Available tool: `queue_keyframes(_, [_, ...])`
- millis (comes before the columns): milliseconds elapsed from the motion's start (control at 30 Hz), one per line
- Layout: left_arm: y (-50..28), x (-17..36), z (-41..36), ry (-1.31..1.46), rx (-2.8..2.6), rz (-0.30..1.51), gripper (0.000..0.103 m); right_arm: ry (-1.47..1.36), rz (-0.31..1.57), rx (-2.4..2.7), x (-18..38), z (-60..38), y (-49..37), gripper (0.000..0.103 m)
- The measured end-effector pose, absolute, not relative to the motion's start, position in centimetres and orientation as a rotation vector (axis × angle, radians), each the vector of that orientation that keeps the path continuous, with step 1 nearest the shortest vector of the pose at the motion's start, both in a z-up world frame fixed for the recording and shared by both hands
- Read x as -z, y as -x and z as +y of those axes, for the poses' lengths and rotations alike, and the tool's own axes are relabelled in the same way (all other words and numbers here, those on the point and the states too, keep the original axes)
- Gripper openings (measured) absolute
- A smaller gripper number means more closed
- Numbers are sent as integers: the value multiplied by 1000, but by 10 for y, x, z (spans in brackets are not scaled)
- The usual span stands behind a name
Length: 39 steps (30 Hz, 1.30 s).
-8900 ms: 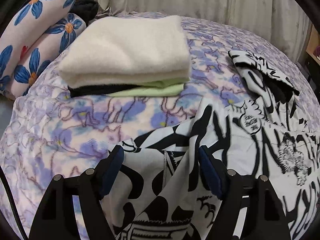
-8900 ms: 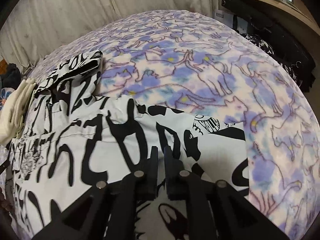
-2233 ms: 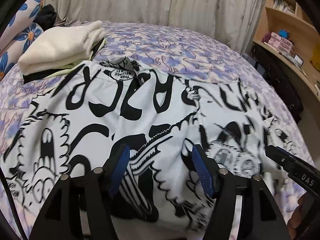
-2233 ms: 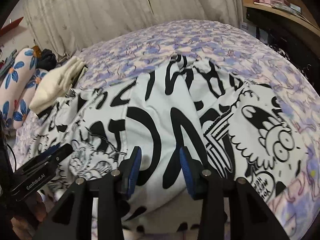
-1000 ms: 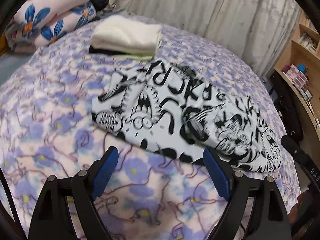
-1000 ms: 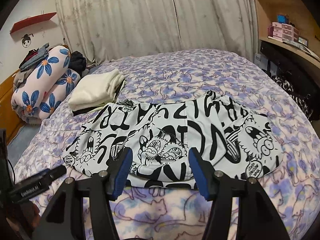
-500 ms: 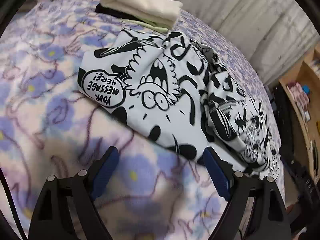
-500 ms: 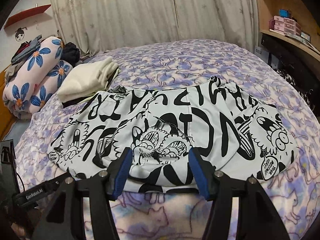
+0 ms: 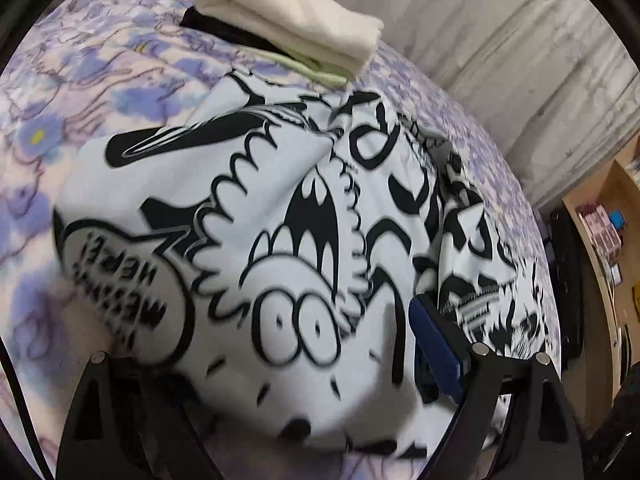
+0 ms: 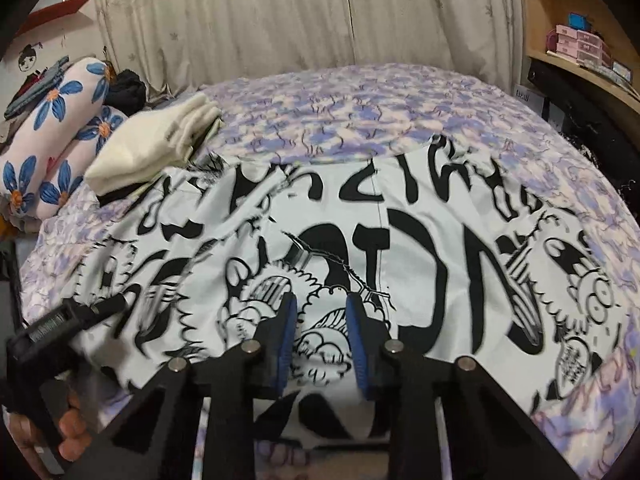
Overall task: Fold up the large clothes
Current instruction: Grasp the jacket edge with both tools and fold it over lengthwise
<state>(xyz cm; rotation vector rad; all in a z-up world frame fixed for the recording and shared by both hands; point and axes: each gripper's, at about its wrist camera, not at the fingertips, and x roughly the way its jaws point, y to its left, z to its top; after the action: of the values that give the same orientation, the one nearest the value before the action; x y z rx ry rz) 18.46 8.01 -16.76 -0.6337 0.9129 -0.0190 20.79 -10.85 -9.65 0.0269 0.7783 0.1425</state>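
Note:
A large white garment with black cartoon print (image 9: 304, 240) lies folded in a long band across the bed; it also shows in the right wrist view (image 10: 400, 248). My left gripper (image 9: 272, 344) is open wide at the garment's left end, its left finger hidden under the cloth edge and its blue-padded right finger on top. My right gripper (image 10: 322, 316) is open over the middle of the garment's near edge, jaws a narrow gap apart with nothing between them. The left gripper also shows in the right wrist view (image 10: 92, 308).
A stack of folded clothes topped by a cream one (image 9: 288, 28) sits beyond the garment's left end, also in the right wrist view (image 10: 156, 148). Flowered pillows (image 10: 56, 128) lie at far left. A wooden shelf unit (image 10: 580, 52) stands right of the bed. Curtains (image 10: 280, 20) hang behind.
Both grippers have moved down and forward onto the garment. The left one has slid its left finger under the left end; the right one's jaws have narrowed over the near edge.

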Motion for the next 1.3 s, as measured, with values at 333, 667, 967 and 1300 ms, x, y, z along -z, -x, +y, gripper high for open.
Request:
queue_keyframes(333, [-189,127,65,513,-62,729,10,-4,802,-167,120,-105,-213,25])
queue_keyframes(667, [-188,28,-46,319,172,576,8,-97,834,-243,120,-122,-208,25])
queue_keyframes(967, [-190,-1,-158,233,365,574,8,-385,818,-215,87,-220,-165,24])
queue_keyframes(1300, [-186,51,-318,29,572,716,8,-458,743,167,84,-353,-123,25])
